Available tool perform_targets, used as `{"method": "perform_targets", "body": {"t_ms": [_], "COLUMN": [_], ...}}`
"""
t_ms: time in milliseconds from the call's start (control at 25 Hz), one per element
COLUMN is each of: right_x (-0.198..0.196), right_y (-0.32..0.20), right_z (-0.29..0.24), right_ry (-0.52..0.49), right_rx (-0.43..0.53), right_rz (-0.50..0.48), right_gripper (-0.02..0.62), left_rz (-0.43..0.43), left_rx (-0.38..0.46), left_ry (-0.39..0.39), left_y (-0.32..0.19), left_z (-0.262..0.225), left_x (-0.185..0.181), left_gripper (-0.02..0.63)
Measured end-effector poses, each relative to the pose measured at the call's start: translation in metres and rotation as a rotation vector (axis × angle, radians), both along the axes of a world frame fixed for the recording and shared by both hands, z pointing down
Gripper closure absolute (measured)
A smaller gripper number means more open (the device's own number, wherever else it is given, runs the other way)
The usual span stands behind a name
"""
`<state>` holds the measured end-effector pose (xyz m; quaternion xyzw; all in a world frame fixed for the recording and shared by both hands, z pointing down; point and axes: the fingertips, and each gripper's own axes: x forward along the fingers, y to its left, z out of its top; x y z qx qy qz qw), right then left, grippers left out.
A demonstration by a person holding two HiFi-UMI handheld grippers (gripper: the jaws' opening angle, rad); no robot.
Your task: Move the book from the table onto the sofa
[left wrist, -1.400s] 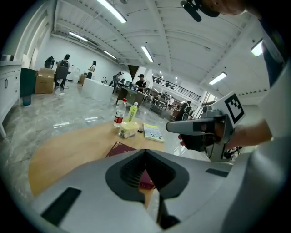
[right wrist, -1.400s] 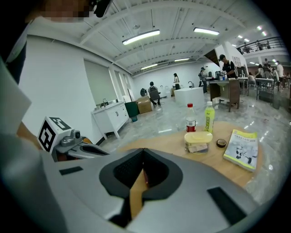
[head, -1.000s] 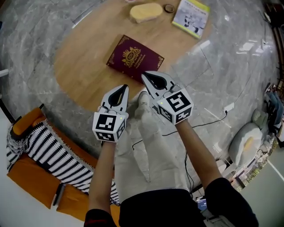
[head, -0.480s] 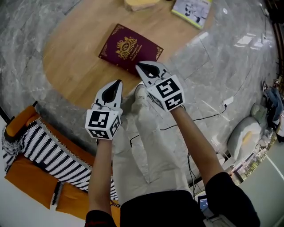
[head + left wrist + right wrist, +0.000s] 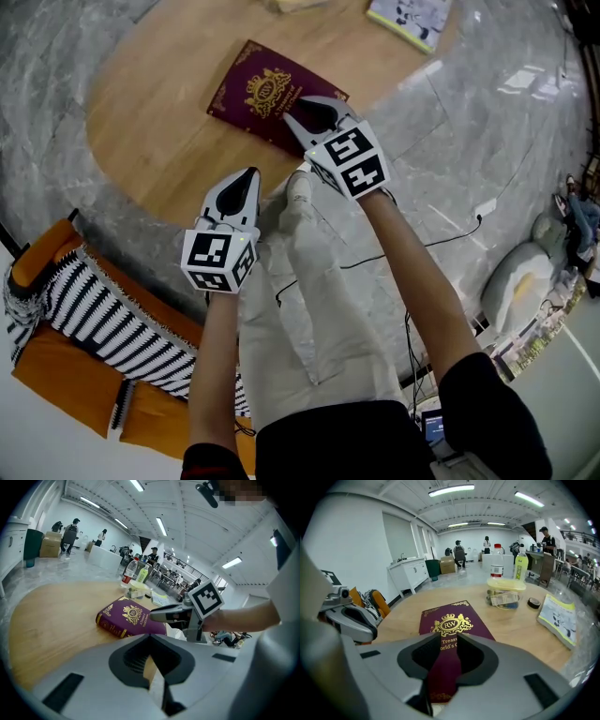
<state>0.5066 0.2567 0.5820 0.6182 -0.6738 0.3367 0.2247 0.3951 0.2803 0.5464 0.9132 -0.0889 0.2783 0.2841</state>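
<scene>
A burgundy book with a gold crest lies flat on the round wooden table, near its front edge. My right gripper hovers over the book's near corner. Its jaws have just been opening and stand apart, with the book cover showing through the gap and no pad pressing on it. My left gripper is shut and empty, short of the table edge, to the left of the right one. In the left gripper view the book lies ahead, with the right gripper over its right side.
An orange sofa with a striped blanket stands at the lower left, below the table. On the table's far side are a yellow-green booklet, a lidded container, a bottle and a tape roll. A cable runs across the marble floor.
My right gripper has moved forward and down onto the book's near corner, and its jaws have parted. The left gripper has sunk a little and stays shut.
</scene>
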Motion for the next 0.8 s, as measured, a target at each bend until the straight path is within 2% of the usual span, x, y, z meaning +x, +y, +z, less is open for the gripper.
{"method": "perform_targets", "body": {"t_ms": [280, 800], "right_x": [0.013, 0.015], "right_y": [-0.002, 0.001], "right_z": [0.017, 0.03], "right_ry": [0.048, 0.059], "right_rx": [-0.037, -0.083], "right_rz": [0.03, 0.063], "right_gripper": [0.428, 0.43], "left_rz": [-0.01, -0.016], "left_rx": [-0.023, -0.043], "left_ry": [-0.012, -0.015], "left_y": [0.007, 0.011], "left_z": [0.008, 0.014], "left_x": [-0.003, -0.003], "left_gripper": [0.589, 0.589]}}
